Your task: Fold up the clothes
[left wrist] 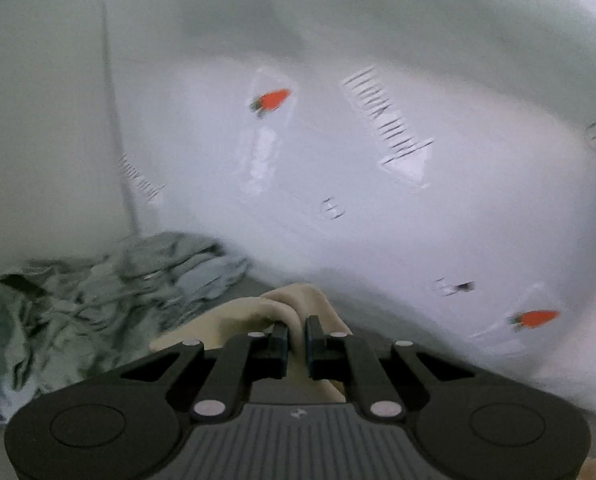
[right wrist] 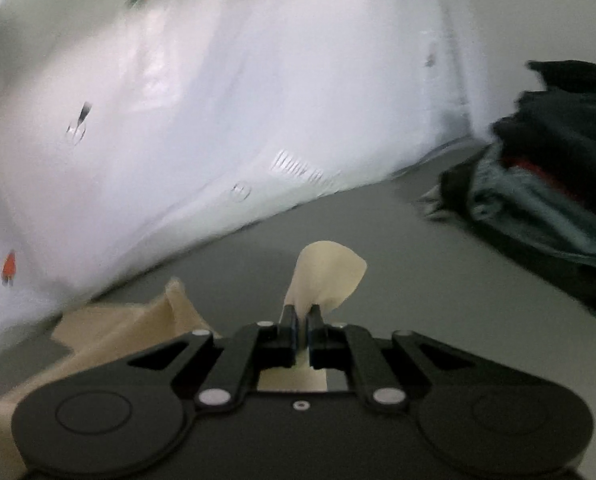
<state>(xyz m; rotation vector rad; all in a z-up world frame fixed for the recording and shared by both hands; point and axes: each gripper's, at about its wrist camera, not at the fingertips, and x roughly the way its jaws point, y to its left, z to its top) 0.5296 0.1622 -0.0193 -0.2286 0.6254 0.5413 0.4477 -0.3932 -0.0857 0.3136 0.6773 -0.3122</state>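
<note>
Early in the fold, by the look of it. Cream garment (right wrist: pixel 110 332) pinched at two points, lifted or dragged, nothing yet squared off.

Left gripper (left wrist: pixel 297 330): jaws narrow, clamped on a bunched roll of the cream garment (left wrist: pixel 286 300), fabric humped just ahead of the tips and trailing back under the tool.

Right gripper (right wrist: pixel 302 320): jaws nearly closed on a corner of the same cream cloth, with a rounded flap (right wrist: pixel 330 272) standing up just past the tips; rest of the garment slack, low and to the left of the tool, edge curled.

Done so far: two grips taken, apparently on separate edges or corners. Left: spread flat, fold over, stack. Other clothes apparently unfolded too.

Materials: cream cloth thin, soft, matte, holding a crease at the pinch, likely a light knit or cotton; will sag between the grips. Grey crumpled garment (left wrist: pixel 110 280) ahead-left of the left tool, heavily wrinkled, touching or just beside the cream roll, cannot tell which. Dark pile (right wrist: pixel 554 168) ahead-right of the right tool, black over teal with a red streak, thicker and fuzzier. Grey smooth work surface (right wrist: pixel 378 240) under everything. White glossy sheet with carrot print (left wrist: pixel 378 152) rising ahead of both tools, shiny like plastic film. Motion blur in both views; fine weave unreadable.
</note>
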